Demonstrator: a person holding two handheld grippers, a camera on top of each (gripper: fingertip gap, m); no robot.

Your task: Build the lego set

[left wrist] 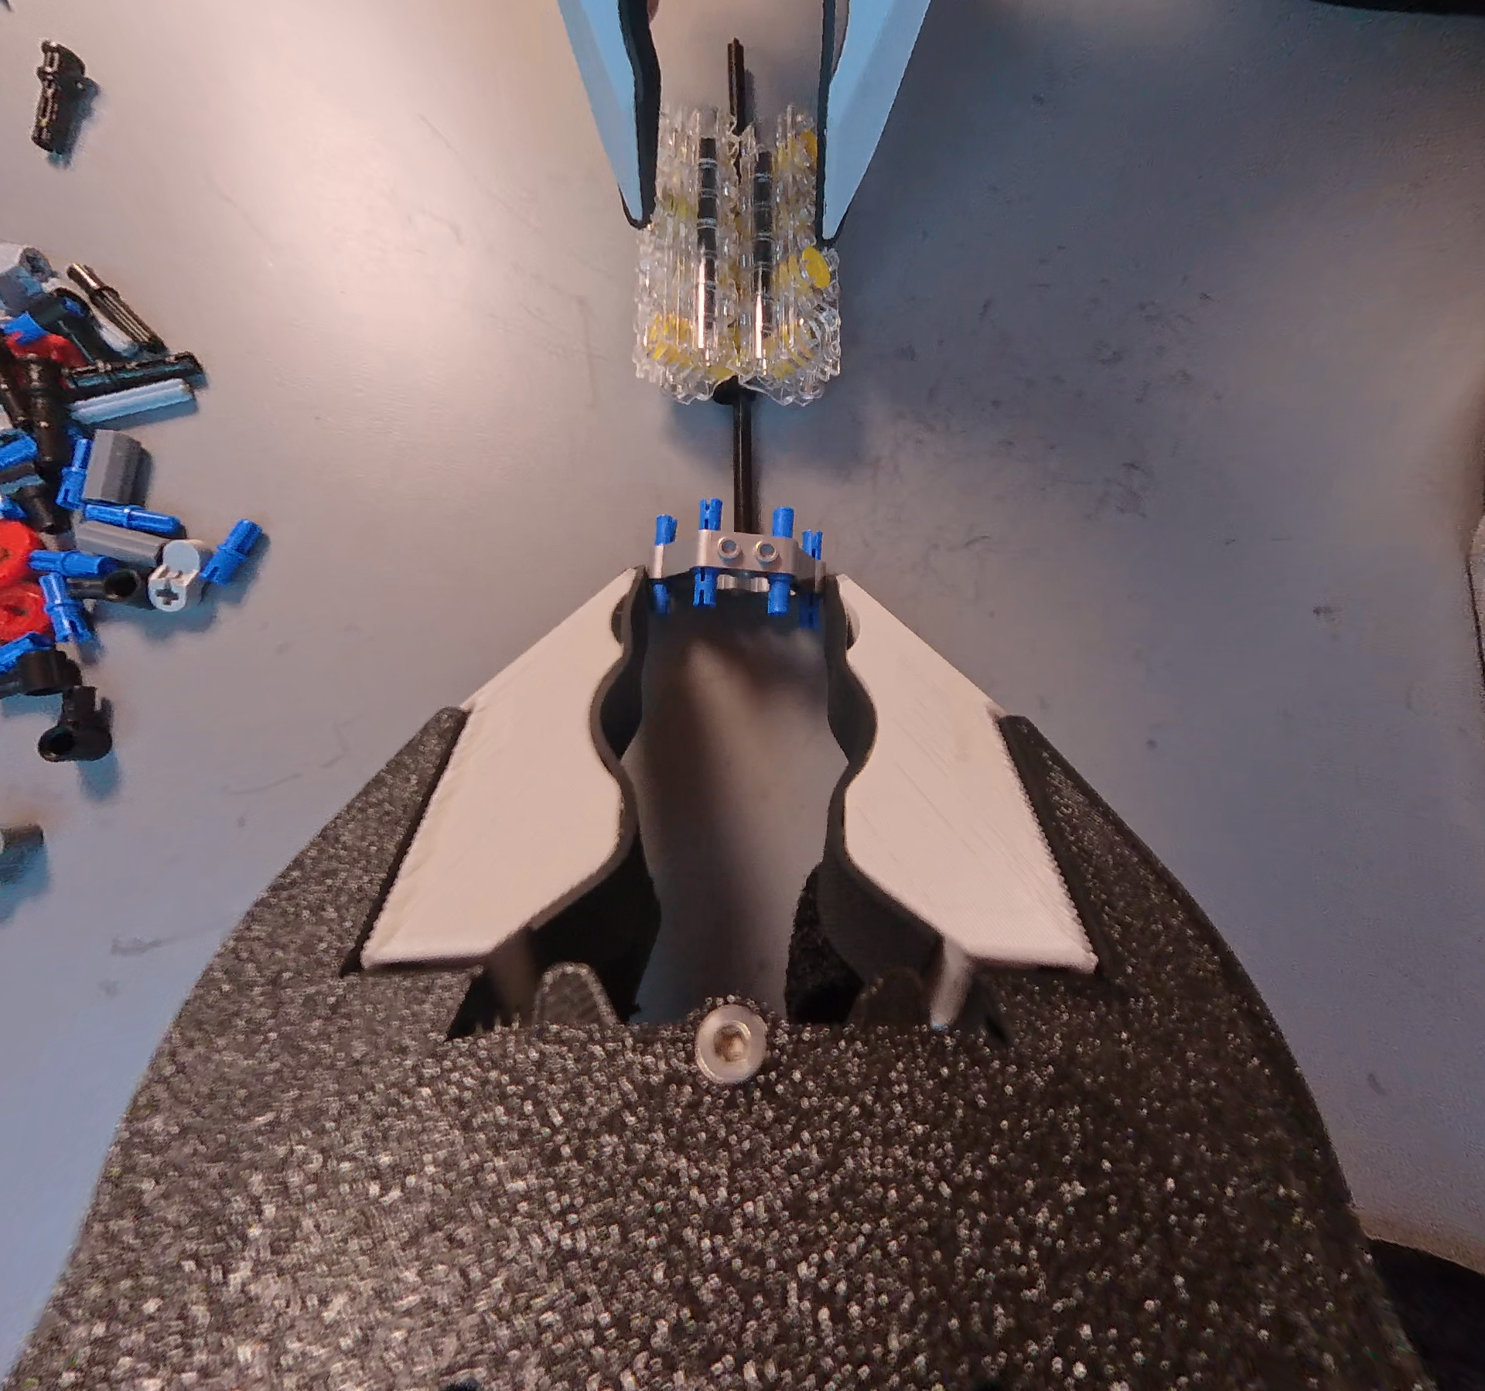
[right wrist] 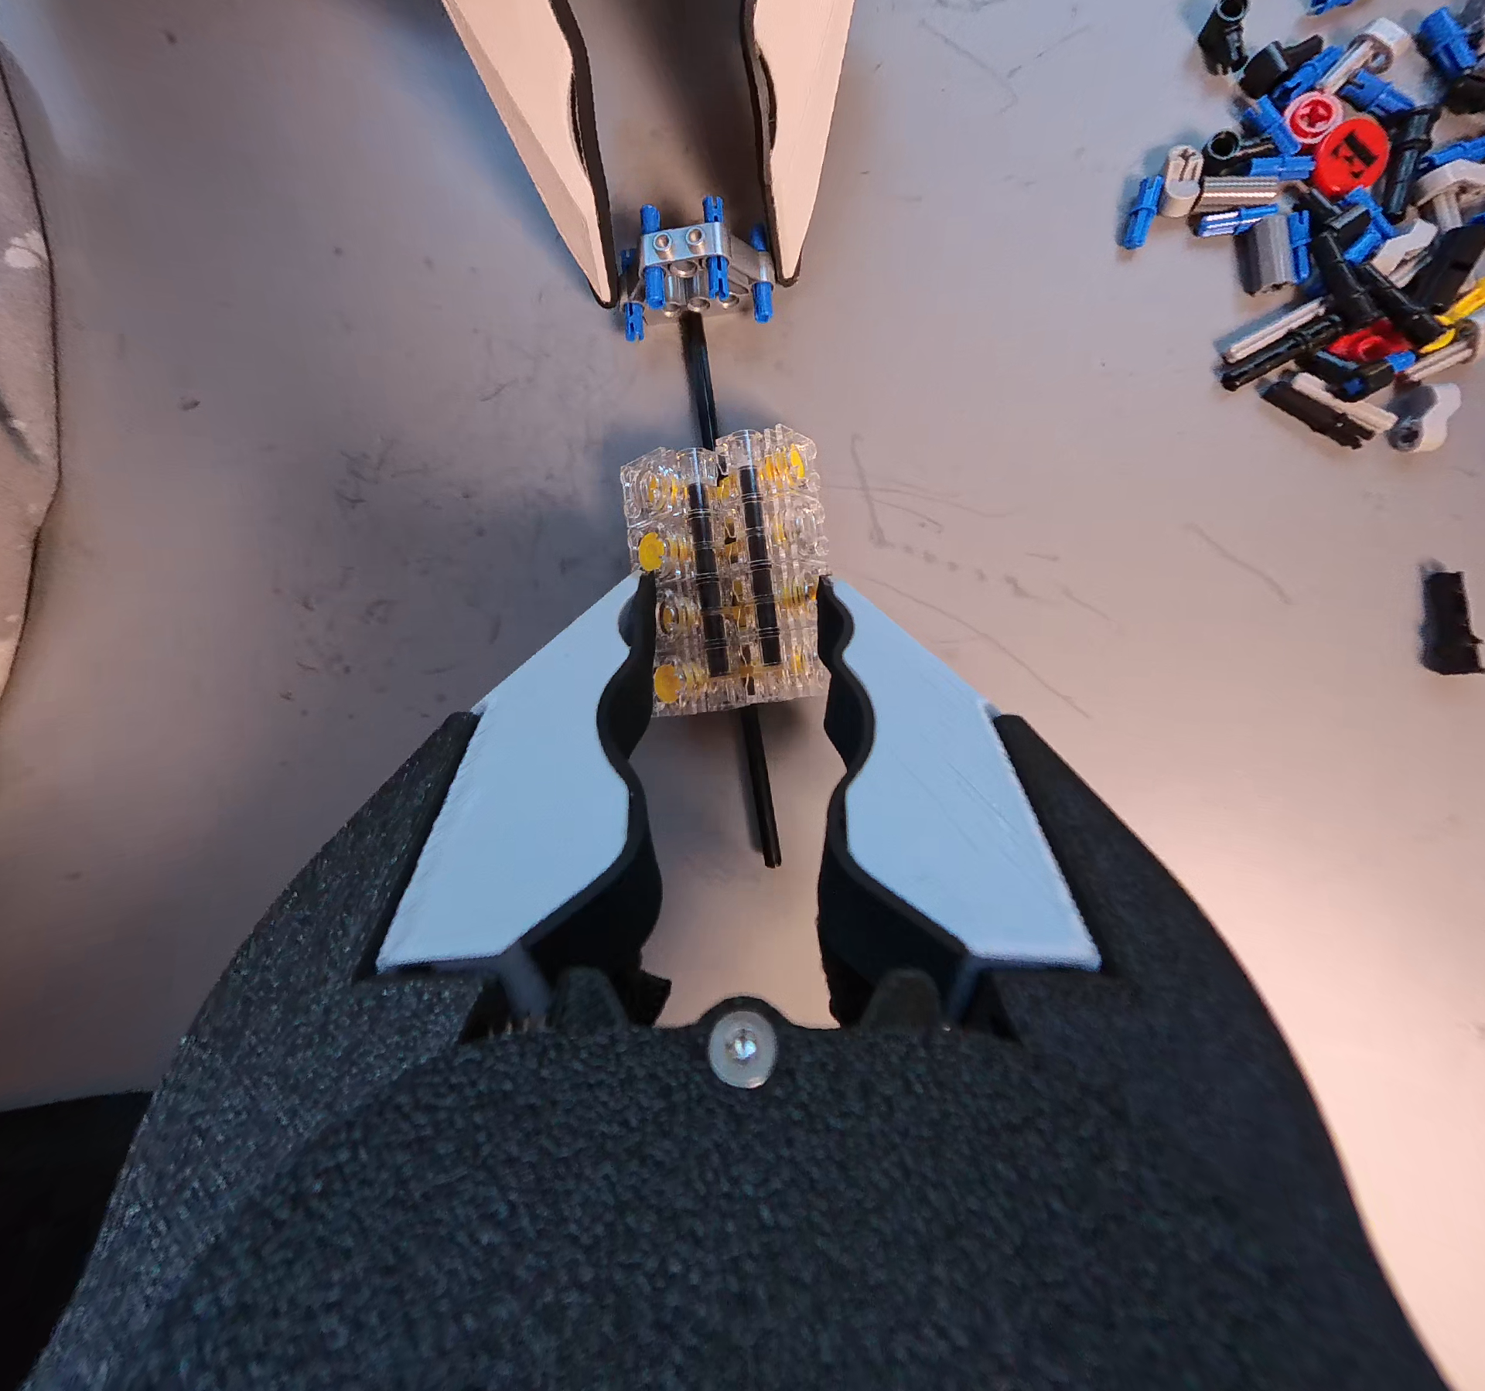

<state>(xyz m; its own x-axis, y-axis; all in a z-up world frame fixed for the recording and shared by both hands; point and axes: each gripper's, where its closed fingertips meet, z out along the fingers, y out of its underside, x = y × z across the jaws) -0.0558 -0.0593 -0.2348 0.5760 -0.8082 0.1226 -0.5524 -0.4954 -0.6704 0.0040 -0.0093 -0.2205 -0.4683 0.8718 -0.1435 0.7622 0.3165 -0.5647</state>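
2 grippers face each other over a grey table [left wrist: 1125,308], each clamped on one end of a single build threaded on a black axle [left wrist: 743,469].

In the left wrist view, a pile of loose parts [left wrist: 72,517] lies far left; the left gripper [left wrist: 735,577] pinches a grey frame [left wrist: 743,553] with blue pins [left wrist: 711,513], and beyond it the right gripper [left wrist: 731,228] grips a clear block [left wrist: 735,284] with yellow spots. The right wrist view alone shows the axle's free end sticking out behind the clear block [right wrist: 723,573], between the right gripper [right wrist: 727,589]'s fingers, and 2 red discs in the pile [right wrist: 1350,228] at far right. The grey frame [right wrist: 695,268] and left gripper [right wrist: 695,284] sit across the axle [right wrist: 699,380].
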